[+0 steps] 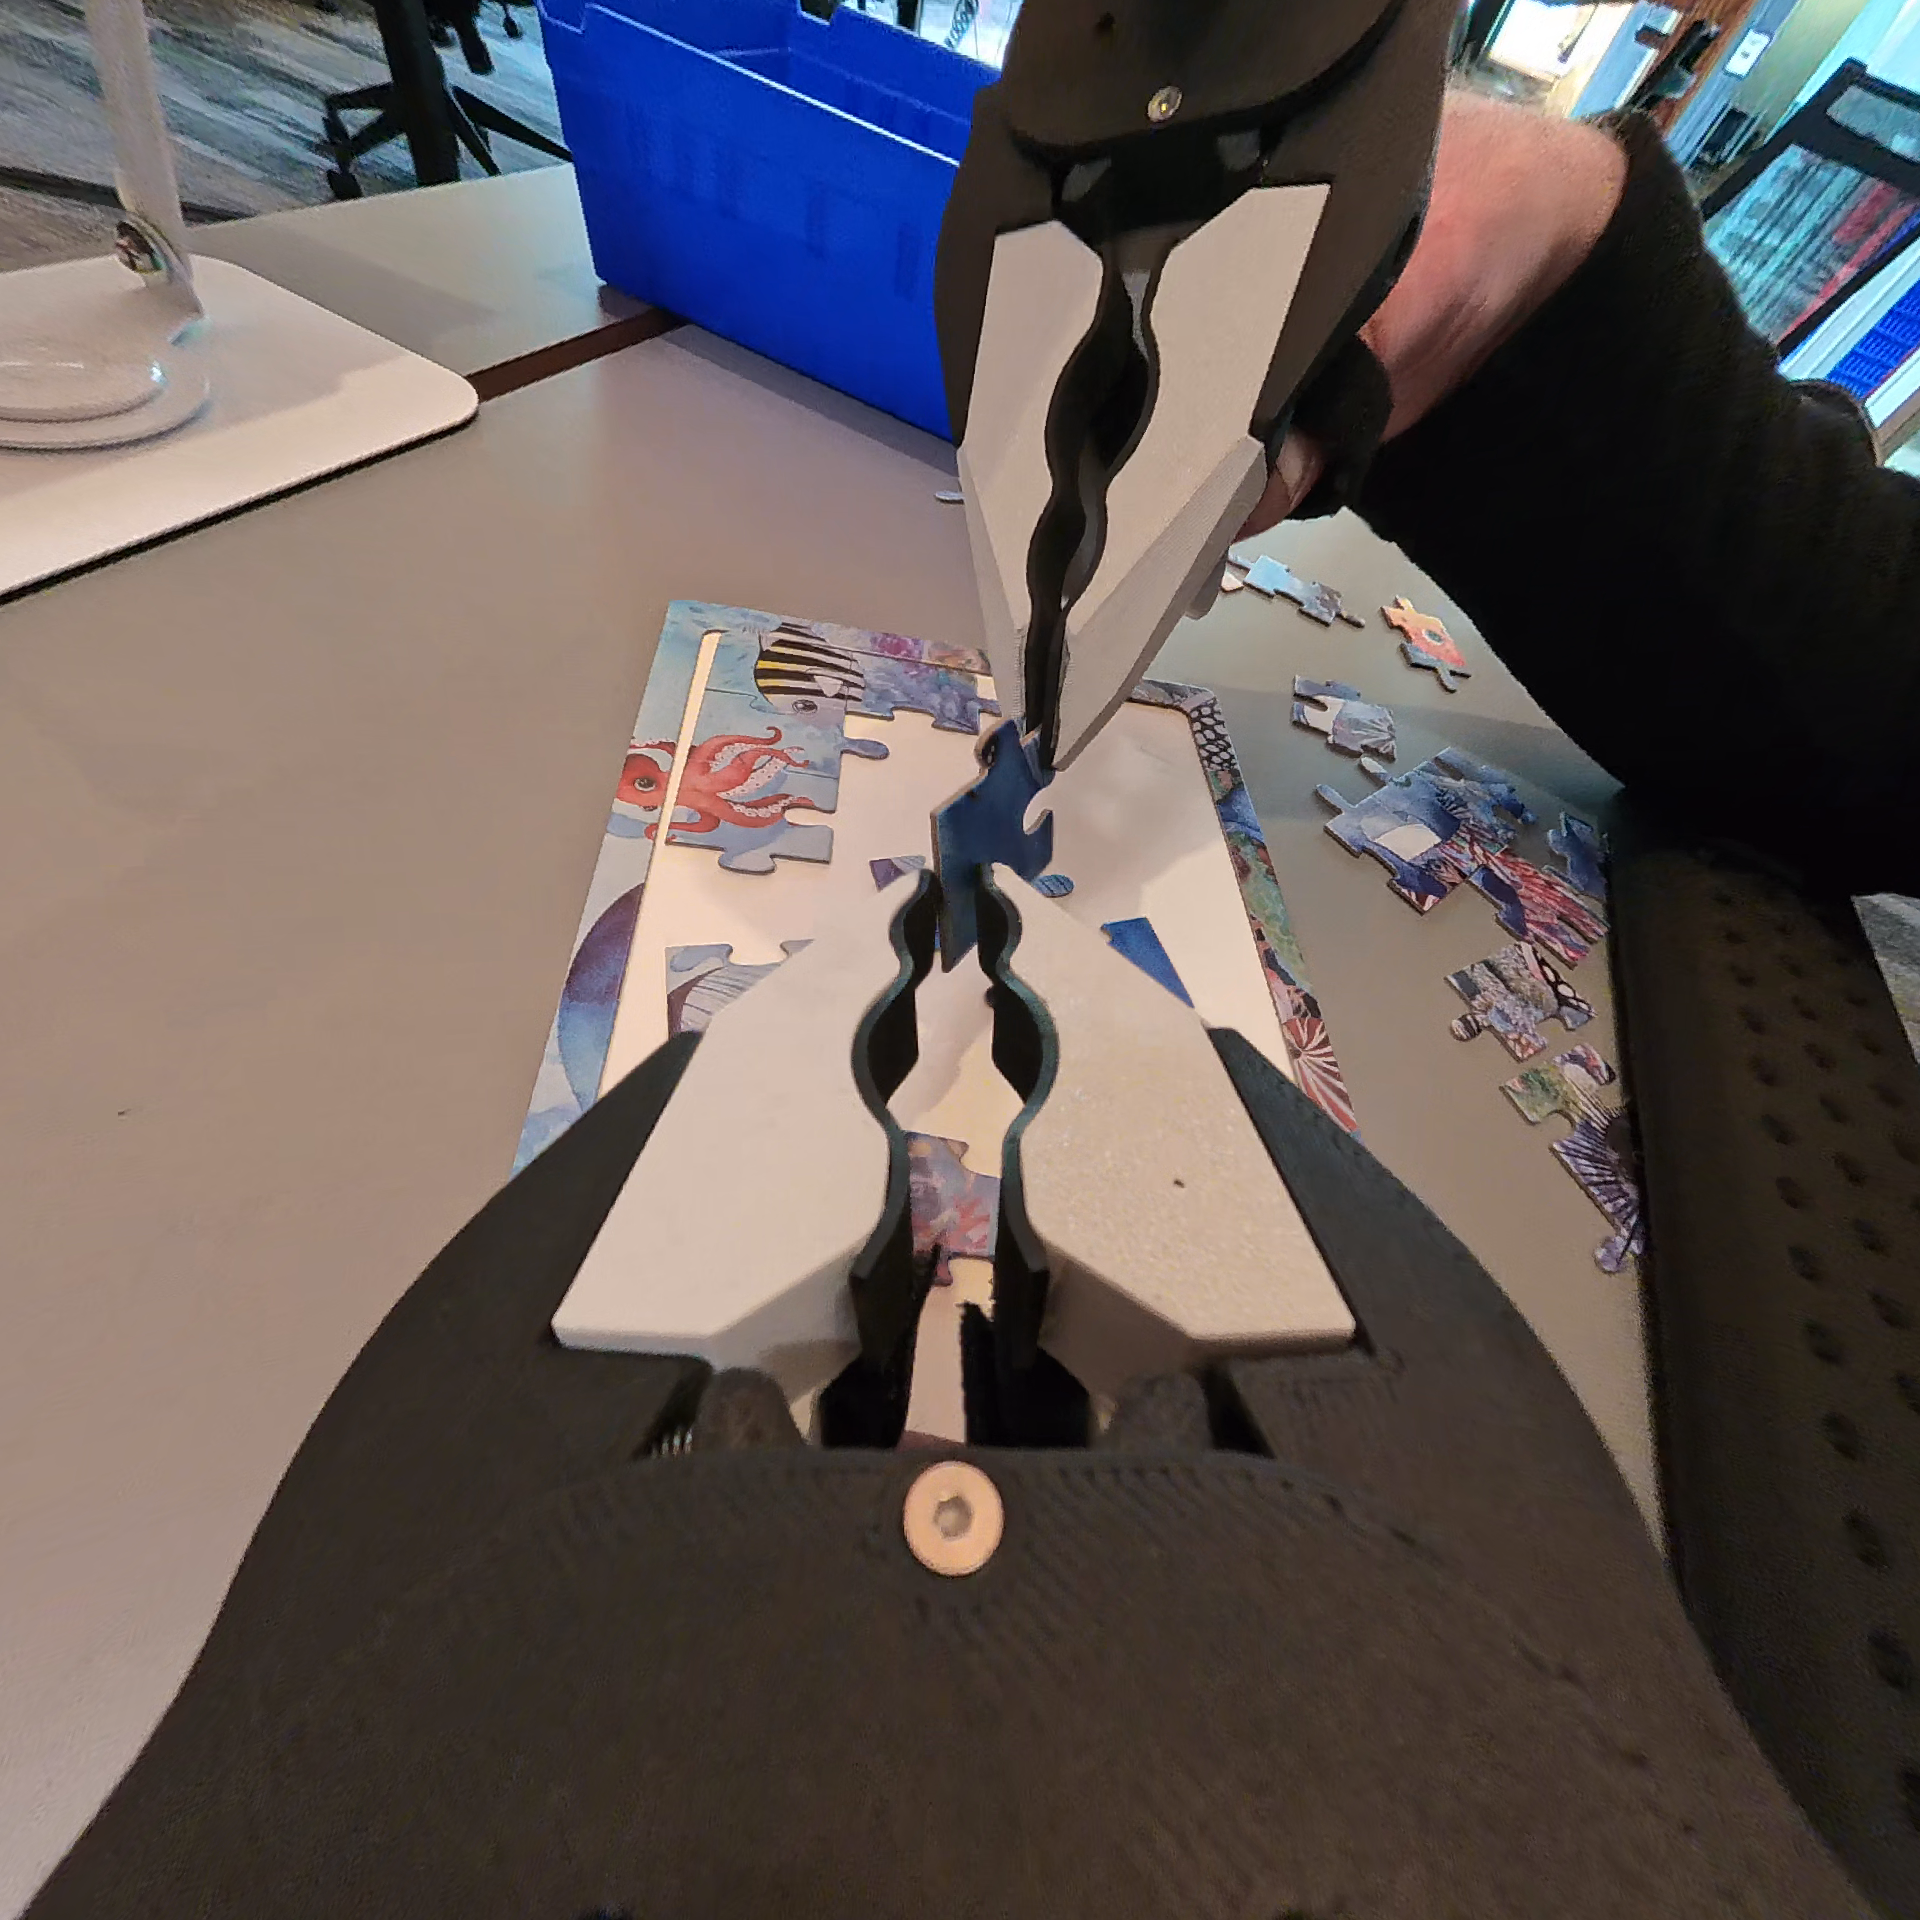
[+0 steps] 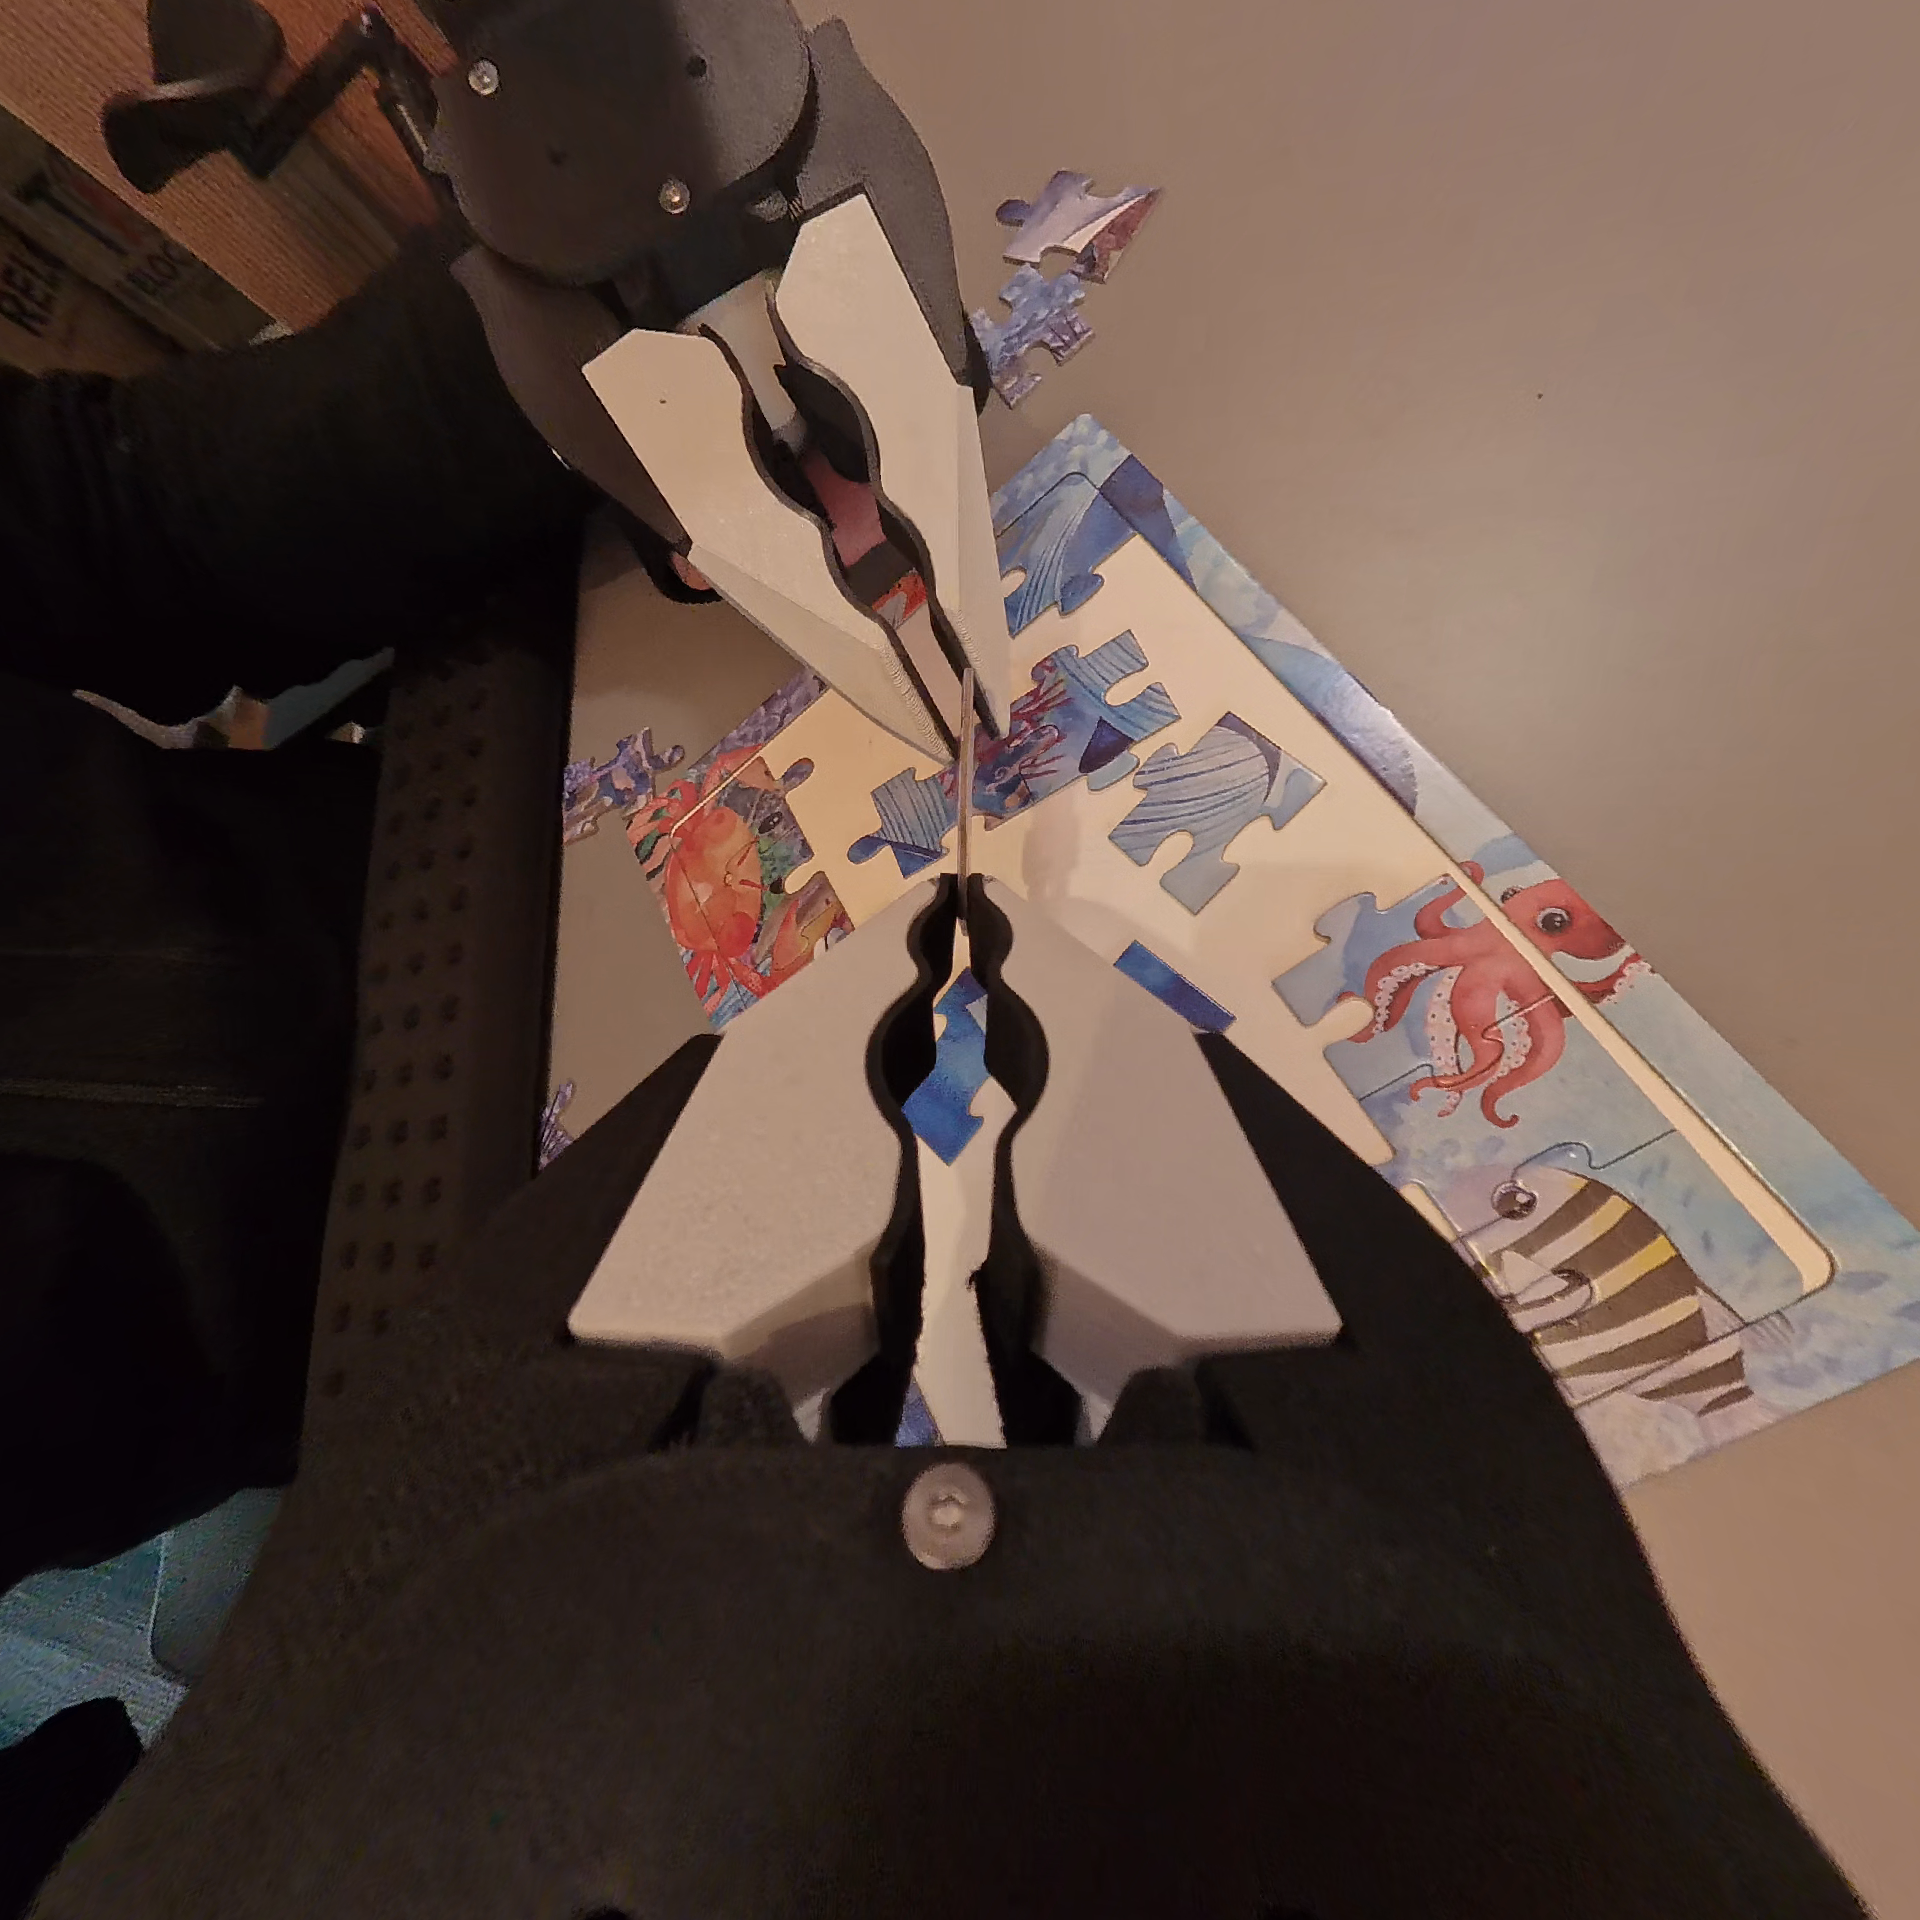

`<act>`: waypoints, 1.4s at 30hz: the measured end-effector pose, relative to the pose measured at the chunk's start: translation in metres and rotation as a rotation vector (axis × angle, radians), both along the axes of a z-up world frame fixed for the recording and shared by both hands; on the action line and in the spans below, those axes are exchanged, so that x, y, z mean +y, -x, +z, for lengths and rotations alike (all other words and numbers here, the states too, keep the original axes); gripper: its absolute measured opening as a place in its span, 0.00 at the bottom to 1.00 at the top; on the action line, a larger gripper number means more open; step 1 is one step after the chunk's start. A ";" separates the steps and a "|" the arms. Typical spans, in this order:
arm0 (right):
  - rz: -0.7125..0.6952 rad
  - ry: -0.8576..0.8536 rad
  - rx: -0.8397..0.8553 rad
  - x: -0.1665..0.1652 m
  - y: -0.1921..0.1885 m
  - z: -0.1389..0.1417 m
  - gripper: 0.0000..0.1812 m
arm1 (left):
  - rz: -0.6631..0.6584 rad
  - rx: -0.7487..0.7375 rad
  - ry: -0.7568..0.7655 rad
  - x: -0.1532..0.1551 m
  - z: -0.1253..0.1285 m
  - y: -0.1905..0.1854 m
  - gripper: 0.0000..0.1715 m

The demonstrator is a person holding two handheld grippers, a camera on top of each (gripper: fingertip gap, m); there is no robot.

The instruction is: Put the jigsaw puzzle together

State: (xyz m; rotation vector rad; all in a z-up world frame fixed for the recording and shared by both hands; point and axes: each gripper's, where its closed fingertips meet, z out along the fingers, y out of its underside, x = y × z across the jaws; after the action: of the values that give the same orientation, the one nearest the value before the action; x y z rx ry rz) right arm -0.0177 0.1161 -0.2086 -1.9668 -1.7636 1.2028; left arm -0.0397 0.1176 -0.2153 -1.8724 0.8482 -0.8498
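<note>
A dark blue puzzle piece (image 1: 987, 821) hangs upright over the puzzle tray (image 1: 1247, 883), held at both ends. My left gripper (image 1: 958, 891) is shut on its lower end. My right gripper (image 1: 1039, 743) comes down from above and is shut on its top corner. In the right wrist view the piece (image 2: 966, 800) shows edge-on as a thin line between my right gripper (image 2: 963, 885) and the left gripper (image 2: 968, 732). The tray (image 2: 1299, 665) holds a red octopus section (image 2: 1475, 987), a striped fish (image 2: 1600, 1278) and a crab (image 2: 727, 883). Several pieces lie loose inside it.
Several loose pieces (image 1: 1455, 842) lie on the grey table right of the tray. A blue bin (image 1: 769, 197) stands behind it. A white lamp base (image 1: 208, 395) sits at the far left. A black perforated chair (image 1: 1766, 1143) is at the right edge. My two grippers' fingertips are within a few centimetres of each other.
</note>
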 end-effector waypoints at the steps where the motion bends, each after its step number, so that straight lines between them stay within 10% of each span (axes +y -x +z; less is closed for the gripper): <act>1: -0.003 -0.012 0.002 0.001 0.000 0.000 0.00 | 0.000 -0.003 0.002 0.000 0.000 0.000 0.03; 9: -0.158 0.035 0.142 0.028 0.009 0.024 0.15 | 0.053 -0.219 0.029 0.008 0.030 0.008 0.00; 17: -0.115 0.090 0.173 0.017 0.017 0.023 0.09 | 0.035 -0.399 0.045 0.008 0.052 0.008 0.00; 42: 0.037 -0.135 -0.111 -0.004 -0.007 -0.007 0.00 | -0.012 -0.070 0.000 -0.001 0.011 -0.002 0.01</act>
State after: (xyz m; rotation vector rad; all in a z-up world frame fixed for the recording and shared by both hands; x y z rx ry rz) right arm -0.0103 0.1117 -0.2153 -1.9658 -1.8889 0.9746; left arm -0.0372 0.1167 -0.2047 -1.8280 0.8176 -0.9173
